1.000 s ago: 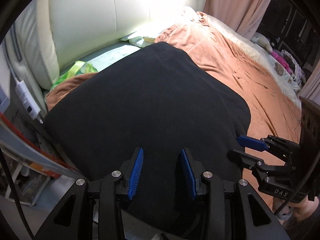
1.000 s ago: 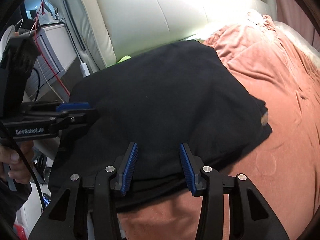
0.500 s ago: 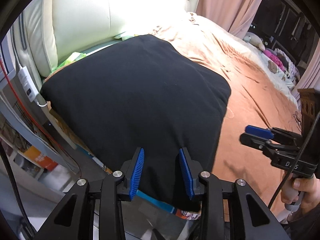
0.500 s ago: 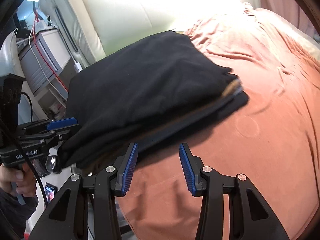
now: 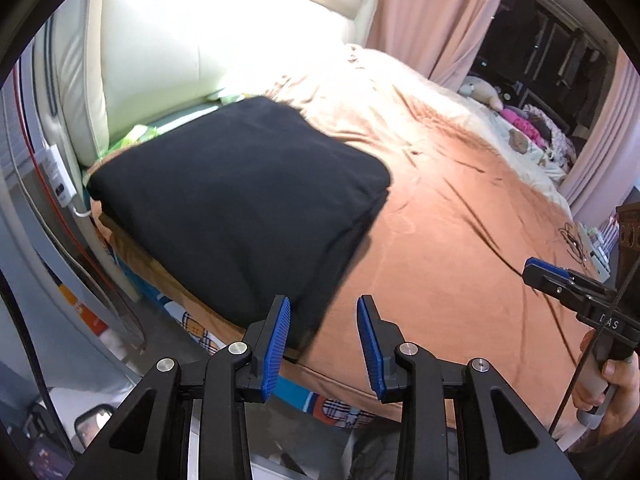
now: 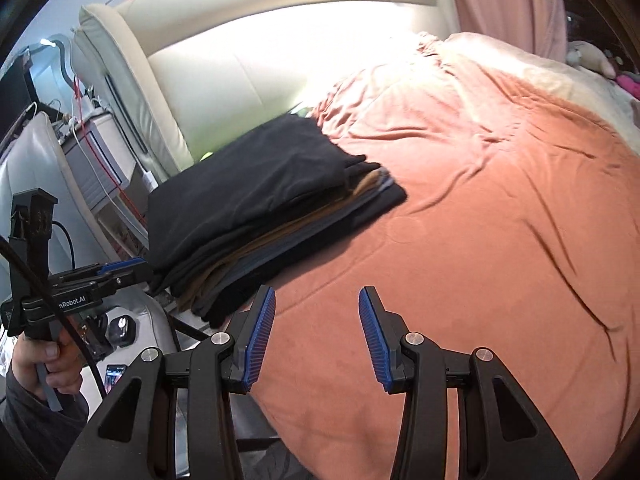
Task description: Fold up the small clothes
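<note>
Bedroom, bed [image 6: 480,240] wearing rust-orange cover, cream padded headboard [image 6: 248,68] standing behind. Left gripper [image 5: 323,336] fingers [image 5: 276,344] sitting spread, nothing between them, hovering off near corner of stack. Right gripper [image 6: 316,336] fingers [image 6: 374,340] spreading wider, gripping nothing, bare cover showing below. Stack of folded clothes [image 6: 276,200] lying at bed's headboard corner by left edge, black garment [image 5: 240,192] topping it, brown and grey layers showing at its side. Pink curtain [image 5: 432,12] hanging beyond.
</note>
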{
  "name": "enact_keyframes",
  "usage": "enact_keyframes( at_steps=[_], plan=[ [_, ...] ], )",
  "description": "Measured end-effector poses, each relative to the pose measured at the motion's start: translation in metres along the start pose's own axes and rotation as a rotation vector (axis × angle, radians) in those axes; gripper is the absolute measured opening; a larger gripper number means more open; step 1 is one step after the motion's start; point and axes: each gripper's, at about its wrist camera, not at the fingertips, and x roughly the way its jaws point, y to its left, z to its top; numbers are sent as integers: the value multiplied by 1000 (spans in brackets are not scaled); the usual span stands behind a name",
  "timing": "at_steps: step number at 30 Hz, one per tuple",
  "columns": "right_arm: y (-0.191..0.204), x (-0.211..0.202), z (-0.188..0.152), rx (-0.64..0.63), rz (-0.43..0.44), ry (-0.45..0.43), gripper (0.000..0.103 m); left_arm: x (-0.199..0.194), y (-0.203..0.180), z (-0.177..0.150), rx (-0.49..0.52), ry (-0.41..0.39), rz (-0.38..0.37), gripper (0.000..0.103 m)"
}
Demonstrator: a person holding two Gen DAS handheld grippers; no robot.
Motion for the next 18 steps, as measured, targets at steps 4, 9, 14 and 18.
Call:
enact_keyframes(
  at_steps=[4, 9, 14, 18],
  plan=[
    [-1, -41, -21, 8, -27, -52, 55, -19, -22, -10, 21, -25, -20, 36],
    [-3, -86, -48, 18, -49, -99, 67, -40, -51, -29, 58, -56, -42, 38],
    [-2, -126, -78, 30, -80, -142, 82, -65, -80, -49, 90, -105, -55, 56],
    [1, -161, -104, 44, -118, -179, 90, -90, -100, -67, 129, -179, -54, 83]
  ],
)
